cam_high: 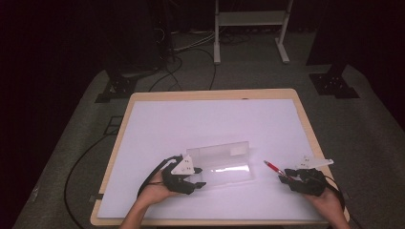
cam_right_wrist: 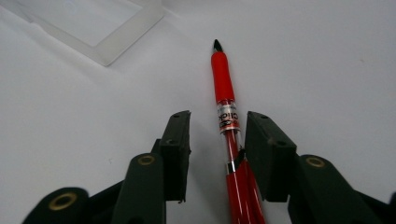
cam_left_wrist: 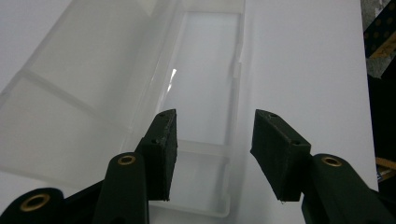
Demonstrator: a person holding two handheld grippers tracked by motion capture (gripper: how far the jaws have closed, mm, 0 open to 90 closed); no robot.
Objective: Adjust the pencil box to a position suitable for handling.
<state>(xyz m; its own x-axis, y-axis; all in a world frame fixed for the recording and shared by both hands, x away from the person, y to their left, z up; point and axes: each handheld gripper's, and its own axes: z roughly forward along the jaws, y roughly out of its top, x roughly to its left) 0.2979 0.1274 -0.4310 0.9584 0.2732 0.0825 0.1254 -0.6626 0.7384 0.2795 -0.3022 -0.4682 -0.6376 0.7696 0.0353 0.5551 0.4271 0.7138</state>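
A clear plastic box point(cam_high: 220, 163) lies open on the white table cover point(cam_high: 215, 117), its lid tipped back. My left gripper point(cam_high: 200, 177) is at the box's left end. In the left gripper view the gripper point(cam_left_wrist: 212, 154) stands open over the box point(cam_left_wrist: 205, 84), and neither pad touches it. A red pen point(cam_high: 272, 166) lies right of the box. My right gripper point(cam_high: 285, 175) is at the pen's near end. In the right gripper view the pen point(cam_right_wrist: 222, 79) lies between the jaws of the gripper point(cam_right_wrist: 218, 122), close to the right pad, with a gap at the left pad.
The table's wooden rim point(cam_high: 305, 124) frames the white cover. A corner of the box point(cam_right_wrist: 107, 28) lies ahead and left of the pen. Cables point(cam_high: 81, 162) trail over the grey floor at the left, and a white stand point(cam_high: 250, 28) is behind the table.
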